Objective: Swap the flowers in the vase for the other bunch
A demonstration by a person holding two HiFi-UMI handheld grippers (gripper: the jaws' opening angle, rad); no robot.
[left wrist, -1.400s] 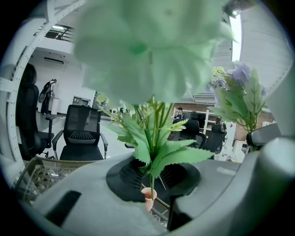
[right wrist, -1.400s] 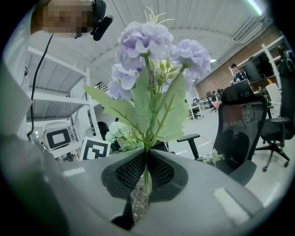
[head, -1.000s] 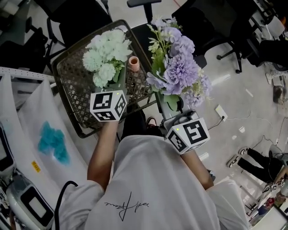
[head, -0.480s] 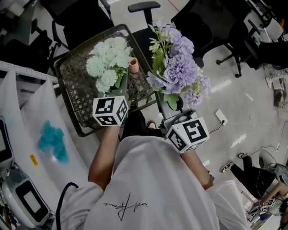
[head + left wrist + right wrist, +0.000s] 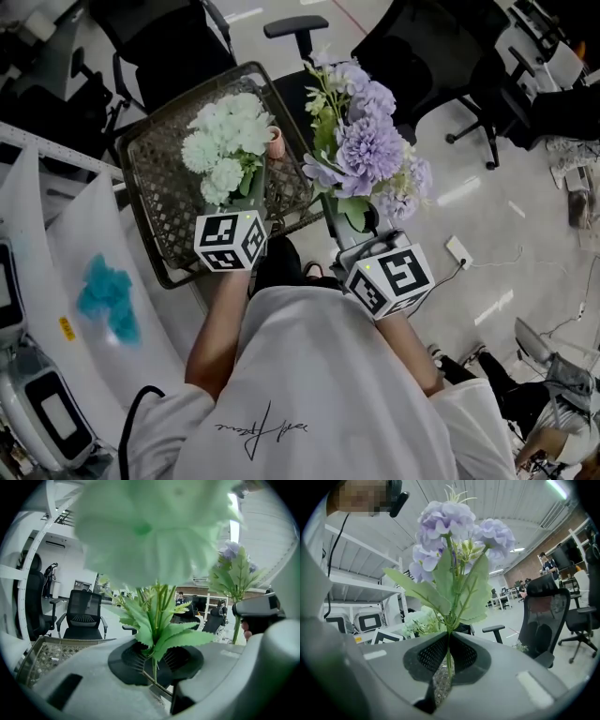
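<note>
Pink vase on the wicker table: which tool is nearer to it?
Left. The left tool holds the green bunch over the table, by the vase; the right tool holds the purple bunch past the table's edge.

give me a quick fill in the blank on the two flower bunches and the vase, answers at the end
1. The right gripper is shut on the ____ of the purple bunch.
2. The left gripper is shut on the other bunch, whose blooms are pale ____.
3. The small vase on the woven tray is ____ in colour.

Missing words: stem; green; pink
</note>
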